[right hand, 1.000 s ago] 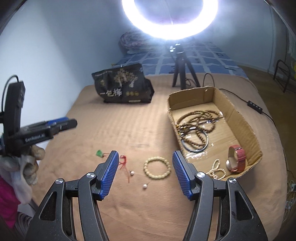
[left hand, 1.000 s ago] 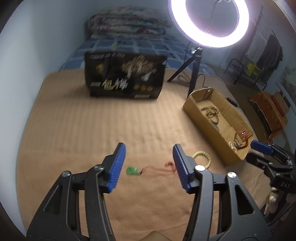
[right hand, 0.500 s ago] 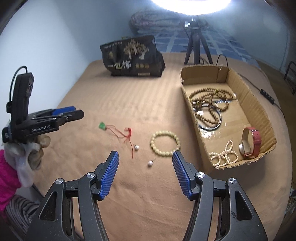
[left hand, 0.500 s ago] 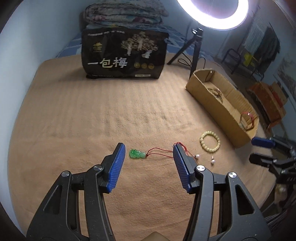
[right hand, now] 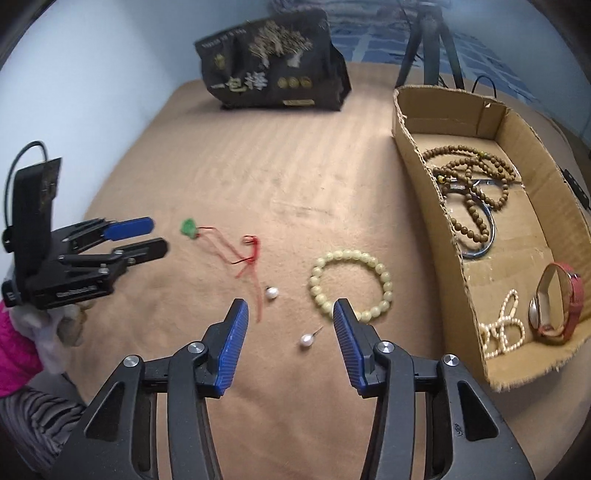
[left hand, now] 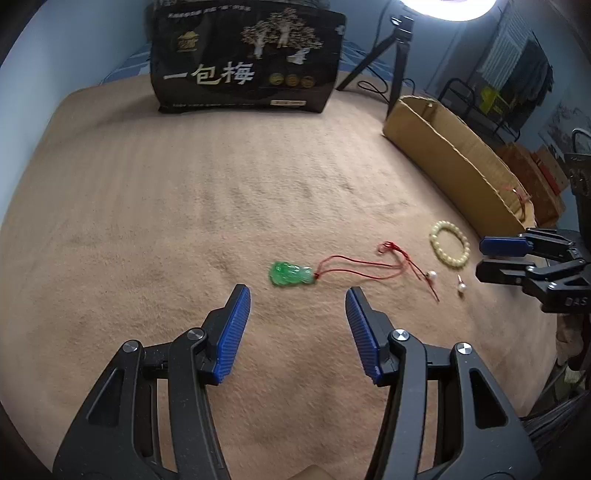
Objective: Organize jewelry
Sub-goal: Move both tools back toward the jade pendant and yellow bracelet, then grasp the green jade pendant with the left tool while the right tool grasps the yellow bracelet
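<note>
While both grippers hang apart and empty, the green pendant [left hand: 291, 274] lies sideways.
Its red cord [left hand: 364, 263] trails rightward; left gripper [left hand: 297, 300] is steady, right gripper [right hand: 287, 311] is closing on nothing.

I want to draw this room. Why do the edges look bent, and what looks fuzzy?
Both wrist views bend because of the fisheye lens: the cardboard box curves in the left wrist view. That view also catches ring-light glare at the top. In the right wrist view, the black bag and green pendant look blurred.
</note>
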`<action>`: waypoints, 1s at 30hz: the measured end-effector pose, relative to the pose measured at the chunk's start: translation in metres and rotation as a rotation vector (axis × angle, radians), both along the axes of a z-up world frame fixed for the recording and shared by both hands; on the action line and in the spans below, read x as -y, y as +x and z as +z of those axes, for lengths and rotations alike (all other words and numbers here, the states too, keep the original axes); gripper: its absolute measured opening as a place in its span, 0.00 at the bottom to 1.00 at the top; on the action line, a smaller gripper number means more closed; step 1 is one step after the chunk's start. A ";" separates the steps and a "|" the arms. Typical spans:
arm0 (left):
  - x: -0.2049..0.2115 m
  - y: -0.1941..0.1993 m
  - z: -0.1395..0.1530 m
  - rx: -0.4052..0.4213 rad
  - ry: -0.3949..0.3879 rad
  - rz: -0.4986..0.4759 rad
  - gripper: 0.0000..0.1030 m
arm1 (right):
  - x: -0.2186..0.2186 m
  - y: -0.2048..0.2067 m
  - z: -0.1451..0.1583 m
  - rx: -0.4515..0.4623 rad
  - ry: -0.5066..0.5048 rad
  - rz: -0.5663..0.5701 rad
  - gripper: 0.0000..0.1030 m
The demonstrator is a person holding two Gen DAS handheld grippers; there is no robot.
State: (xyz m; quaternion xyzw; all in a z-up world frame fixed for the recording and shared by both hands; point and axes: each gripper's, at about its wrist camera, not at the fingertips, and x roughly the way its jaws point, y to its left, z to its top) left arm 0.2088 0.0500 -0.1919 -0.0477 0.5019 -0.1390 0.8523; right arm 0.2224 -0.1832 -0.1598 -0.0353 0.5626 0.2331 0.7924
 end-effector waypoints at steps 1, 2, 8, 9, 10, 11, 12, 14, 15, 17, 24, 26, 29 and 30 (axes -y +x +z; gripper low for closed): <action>-0.001 0.001 -0.002 0.004 -0.002 0.003 0.53 | 0.000 0.003 -0.003 0.000 -0.013 -0.005 0.44; -0.001 0.002 -0.004 0.007 -0.008 -0.001 0.53 | 0.001 0.005 -0.006 0.000 -0.021 -0.006 0.41; 0.019 0.003 -0.011 0.052 0.053 -0.050 0.53 | 0.000 0.017 -0.019 -0.013 -0.046 -0.010 0.35; 0.025 0.003 -0.012 0.064 0.080 -0.061 0.53 | -0.002 0.017 -0.021 -0.011 -0.055 -0.006 0.34; 0.029 0.004 -0.013 0.070 0.099 -0.066 0.53 | -0.002 0.018 -0.023 -0.011 -0.059 -0.002 0.32; 0.031 0.004 -0.014 0.075 0.117 -0.068 0.53 | -0.003 0.019 -0.023 -0.010 -0.062 0.000 0.32; 0.034 0.005 -0.016 0.077 0.130 -0.069 0.53 | -0.003 0.019 -0.024 -0.010 -0.065 -0.001 0.32; 0.034 0.008 -0.019 0.070 0.139 -0.064 0.53 | -0.004 0.019 -0.025 -0.007 -0.070 0.003 0.31; 0.034 0.009 -0.021 0.066 0.140 -0.058 0.53 | -0.005 0.021 -0.025 -0.006 -0.073 0.004 0.30; 0.031 0.011 -0.022 0.063 0.132 -0.047 0.53 | -0.005 0.021 -0.026 -0.004 -0.076 0.007 0.28; 0.033 0.016 -0.024 0.062 0.156 -0.029 0.36 | -0.012 0.025 -0.032 0.002 -0.107 0.026 0.21; 0.034 0.017 -0.024 0.064 0.161 -0.035 0.33 | -0.015 0.026 -0.035 -0.002 -0.117 0.034 0.21; 0.033 0.018 -0.024 0.061 0.154 -0.037 0.32 | -0.018 0.026 -0.040 -0.005 -0.144 0.046 0.21; 0.032 0.018 -0.024 0.060 0.150 -0.036 0.32 | -0.020 0.026 -0.042 -0.004 -0.155 0.051 0.21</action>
